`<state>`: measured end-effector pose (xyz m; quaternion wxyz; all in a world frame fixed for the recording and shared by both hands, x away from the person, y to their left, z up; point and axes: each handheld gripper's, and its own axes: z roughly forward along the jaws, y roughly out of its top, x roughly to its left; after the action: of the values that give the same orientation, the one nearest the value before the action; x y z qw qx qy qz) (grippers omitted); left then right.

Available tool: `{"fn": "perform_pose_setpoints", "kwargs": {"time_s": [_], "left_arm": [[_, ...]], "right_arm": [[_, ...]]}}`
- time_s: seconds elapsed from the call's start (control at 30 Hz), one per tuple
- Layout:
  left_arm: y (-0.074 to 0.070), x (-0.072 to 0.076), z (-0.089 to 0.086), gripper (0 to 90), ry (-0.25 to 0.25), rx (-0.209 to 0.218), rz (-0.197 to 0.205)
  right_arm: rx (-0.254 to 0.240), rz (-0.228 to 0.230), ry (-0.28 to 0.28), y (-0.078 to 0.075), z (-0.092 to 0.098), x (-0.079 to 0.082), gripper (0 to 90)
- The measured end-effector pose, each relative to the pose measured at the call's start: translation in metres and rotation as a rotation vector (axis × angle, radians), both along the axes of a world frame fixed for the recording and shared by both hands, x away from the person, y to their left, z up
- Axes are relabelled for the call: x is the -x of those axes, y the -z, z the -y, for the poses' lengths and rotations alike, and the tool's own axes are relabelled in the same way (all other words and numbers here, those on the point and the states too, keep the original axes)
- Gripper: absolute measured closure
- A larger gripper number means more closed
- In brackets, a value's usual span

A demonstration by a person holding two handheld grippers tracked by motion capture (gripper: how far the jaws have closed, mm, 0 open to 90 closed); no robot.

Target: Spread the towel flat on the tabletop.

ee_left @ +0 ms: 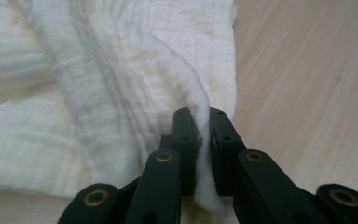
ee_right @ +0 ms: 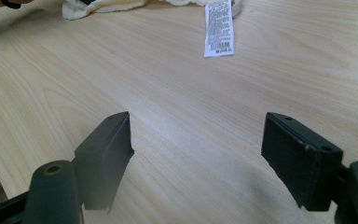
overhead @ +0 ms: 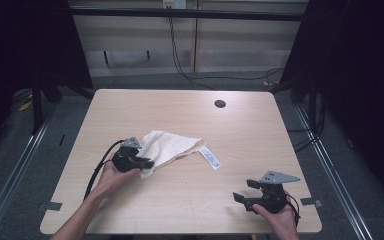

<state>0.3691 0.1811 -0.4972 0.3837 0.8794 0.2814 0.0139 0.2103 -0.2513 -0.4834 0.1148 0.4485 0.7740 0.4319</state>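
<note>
The cloth (overhead: 170,145) lies left of the table (overhead: 250,135) centre, its label (overhead: 210,158) trailing off its right corner (flat on the tabletop). The left gripper (overhead: 147,162) sits at the cloth's near-left edge; the right gripper (overhead: 245,191) is near the table's near-right corner, well apart from the cloth.

Bright tabletop, dark surroundings, soft focus.

cream cloth (overhead: 167,146), black hand-held gripper (overhead: 147,163)

cloth (overhead: 167,146) | cream, crumpled, flat on table left of centre | near edge pinched up | white tag
</note>
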Motion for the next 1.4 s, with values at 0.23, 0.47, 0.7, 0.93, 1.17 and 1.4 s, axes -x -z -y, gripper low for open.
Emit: {"fn": "perform_pose_setpoints", "kwargs": {"time_s": [0.23,0.47,0.7,0.93,1.17,1.4], "left_arm": [[0.0,0.01,0.012,83.2,0.05,0.014,-0.019],[-0.003,0.026,0.024,83.1,0.129,-0.004,-0.037],[-0.005,0.041,0.032,83.0,0.157,-0.026,-0.035],[-0.004,0.053,0.029,83.0,0.18,-0.019,-0.036],[-0.006,0.075,0.033,83.0,0.226,-0.025,-0.054],[-0.007,0.089,0.03,80.3,0.229,-0.028,-0.069]], "right_arm": [[0.003,0.004,-0.003,0.0,0.0,0.0,24.0],[0.001,0.007,0.002,0.0,0.0,0.0,24.1],[0.004,0.007,0.003,0.0,-0.001,-0.001,24.1],[0.013,0.009,0.004,0.0,-0.002,-0.001,26.6],[0.006,0.004,-0.002,0.0,-0.003,-0.001,29.0],[-0.011,-0.007,-0.035,-0.001,-0.004,0.0,45.4]]}}
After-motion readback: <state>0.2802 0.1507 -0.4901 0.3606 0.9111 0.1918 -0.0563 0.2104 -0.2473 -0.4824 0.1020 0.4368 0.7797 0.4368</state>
